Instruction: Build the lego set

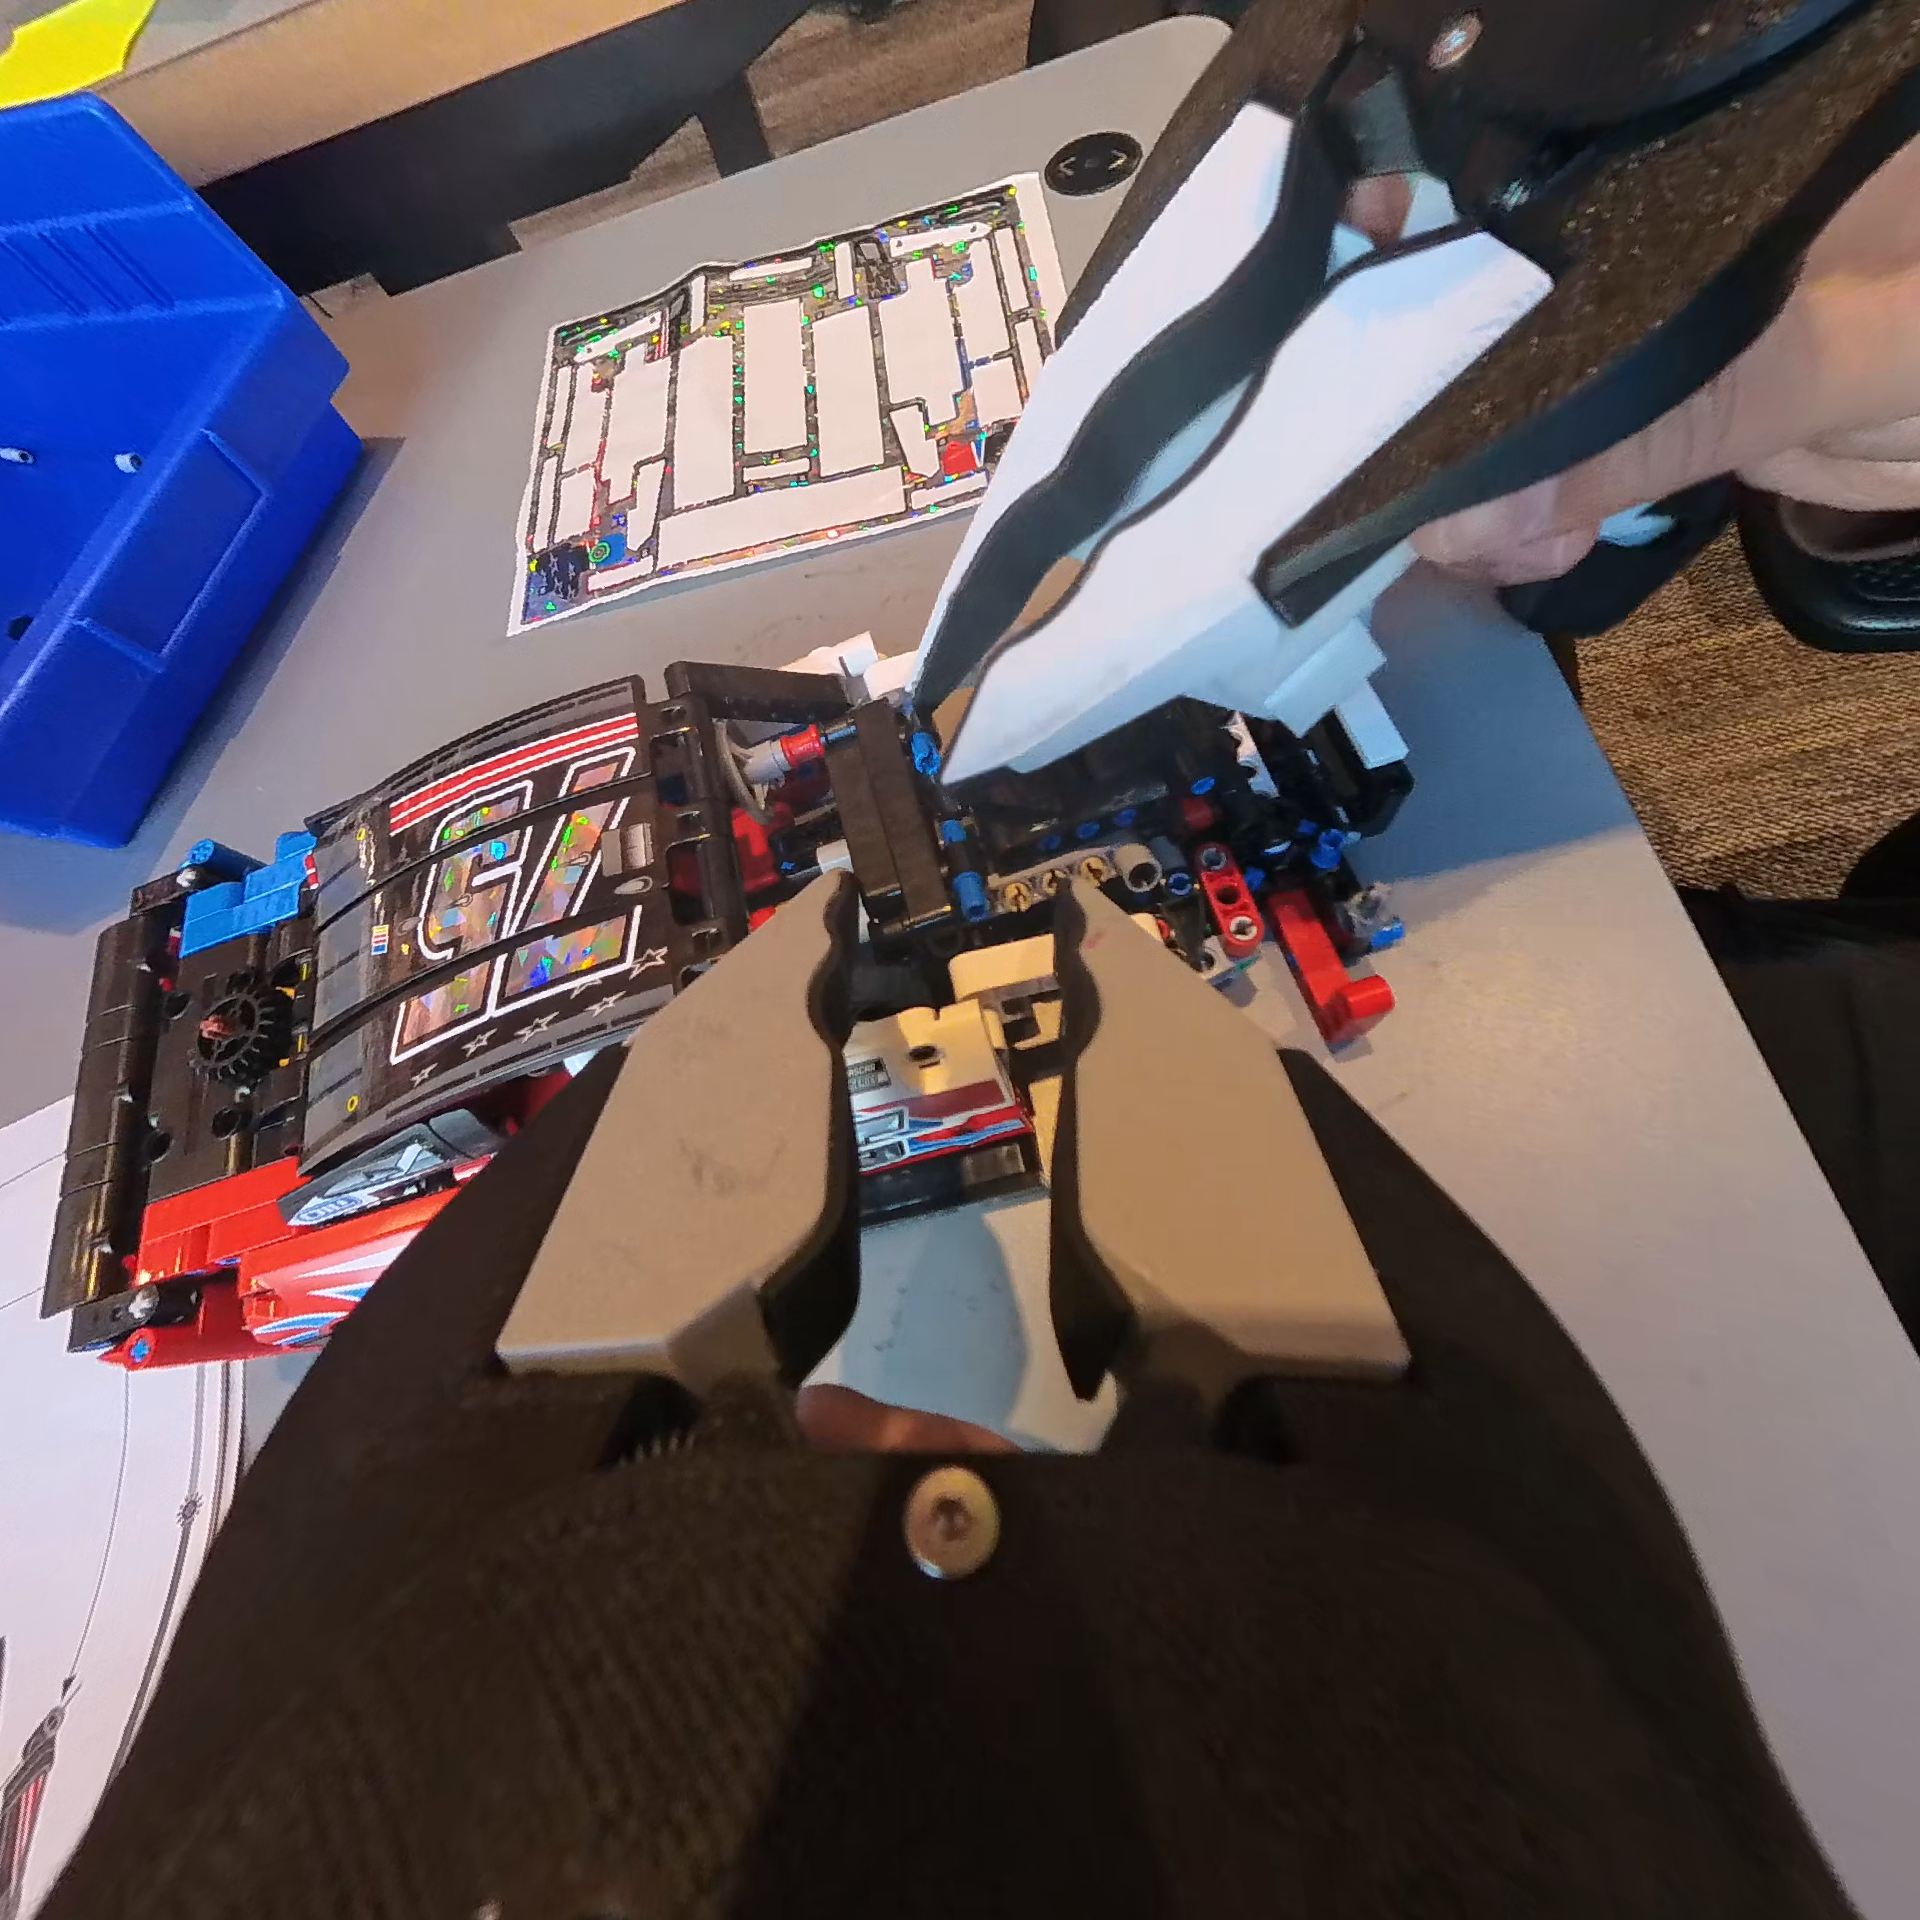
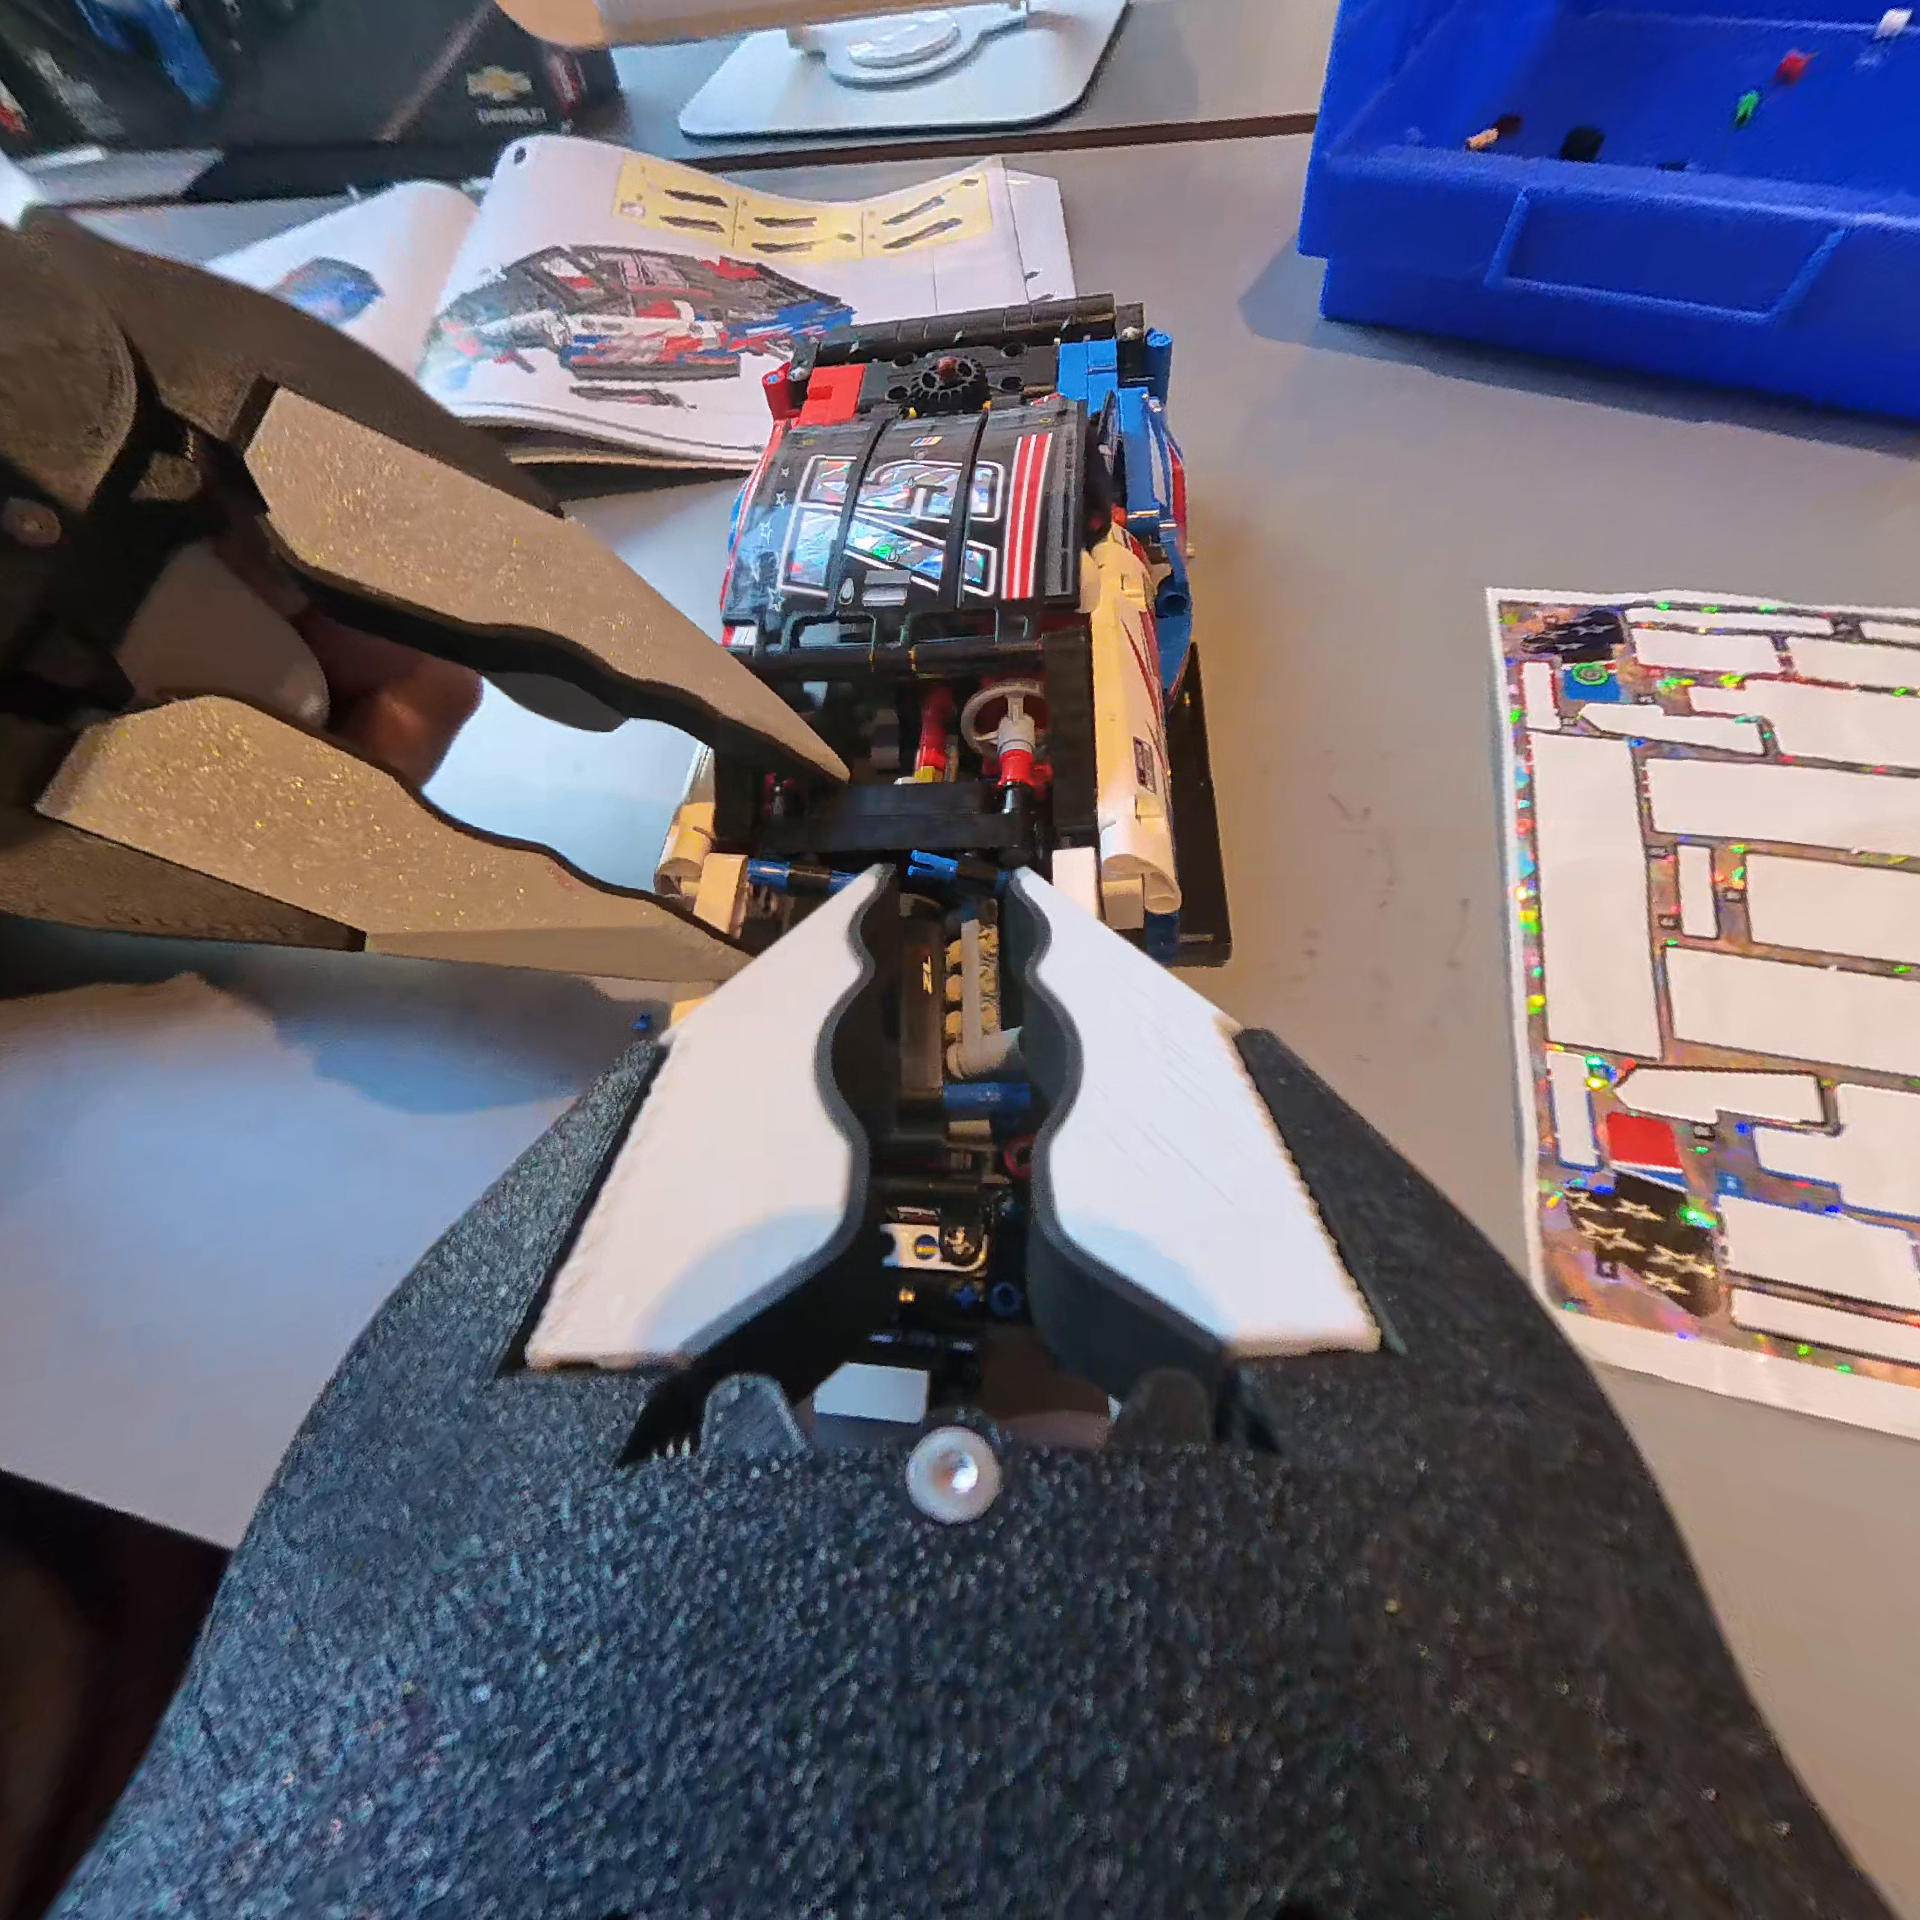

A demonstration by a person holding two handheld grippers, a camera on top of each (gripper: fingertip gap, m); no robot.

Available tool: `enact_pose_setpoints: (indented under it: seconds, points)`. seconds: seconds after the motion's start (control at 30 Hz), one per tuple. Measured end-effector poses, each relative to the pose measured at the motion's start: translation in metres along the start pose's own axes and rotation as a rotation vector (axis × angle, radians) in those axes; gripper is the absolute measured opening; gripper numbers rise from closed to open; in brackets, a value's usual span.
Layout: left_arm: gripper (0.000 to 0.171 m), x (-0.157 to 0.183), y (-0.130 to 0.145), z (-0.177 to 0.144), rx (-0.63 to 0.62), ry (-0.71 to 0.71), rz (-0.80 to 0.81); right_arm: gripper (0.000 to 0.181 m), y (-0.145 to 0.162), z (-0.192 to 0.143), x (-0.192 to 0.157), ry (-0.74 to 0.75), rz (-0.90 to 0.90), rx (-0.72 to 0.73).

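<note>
Table (image 2: 312,1195) first: grey top, w/ the lego car (image 2: 925,540) lying along the middle of it. Blue bin (image 2: 1621,239) sits off to one side, a few loose bits visible in its tray. Sticker sheet (image 2: 1745,935) lies flat near the car, nearly all its shapes peeled, only a red/blue one and some dark star pieces left. Open instruction booklet (image 2: 665,312) is behind the car.

Car itself: roof and rear deck are done, decals on, red and blue side panels in place. The front half is bare frame, engine bay open, blue pins and a red beam (image 1: 1320,966) exposed. So I'd judge body mostly built, hood/front panels and last stickers left; can't tell wheels.

My left gripper (image 1: 951,914) is low at the car's side by the open bay, jaws spread a bit around the black upright frame (image 1: 894,821) and white side panel; whether the tips touch anything, can't tell. My right gripper (image 2: 945,883) comes in from the front over the engine bay, jaws apart, nothing between the tips, which sit just beside the blue pins (image 2: 935,868) on the black cross beam (image 2: 914,810).
</note>
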State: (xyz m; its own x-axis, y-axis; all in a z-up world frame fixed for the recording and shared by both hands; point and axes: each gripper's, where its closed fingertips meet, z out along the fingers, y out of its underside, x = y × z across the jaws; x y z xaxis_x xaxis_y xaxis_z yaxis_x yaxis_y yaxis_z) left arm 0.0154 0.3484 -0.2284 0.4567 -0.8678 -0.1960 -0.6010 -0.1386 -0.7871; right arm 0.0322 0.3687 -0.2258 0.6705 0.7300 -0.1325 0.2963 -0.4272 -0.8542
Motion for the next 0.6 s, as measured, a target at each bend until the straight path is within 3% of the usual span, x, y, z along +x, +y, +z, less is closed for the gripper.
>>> enact_pose_setpoints:
  seconds: [0.17, 0.6]
  points:
    - [0.035, -0.0001, 0.0000, 0.0003, -0.001, -0.005, 0.000, 0.018, -0.0006, 0.0007, 0.0013, -0.018, 0.064, 0.014]
    - [0.029, -0.0042, 0.0010, 0.0010, -0.006, -0.043, 0.006, 0.014, -0.0018, 0.0030, 0.0011, 0.040, -0.010, 0.036]
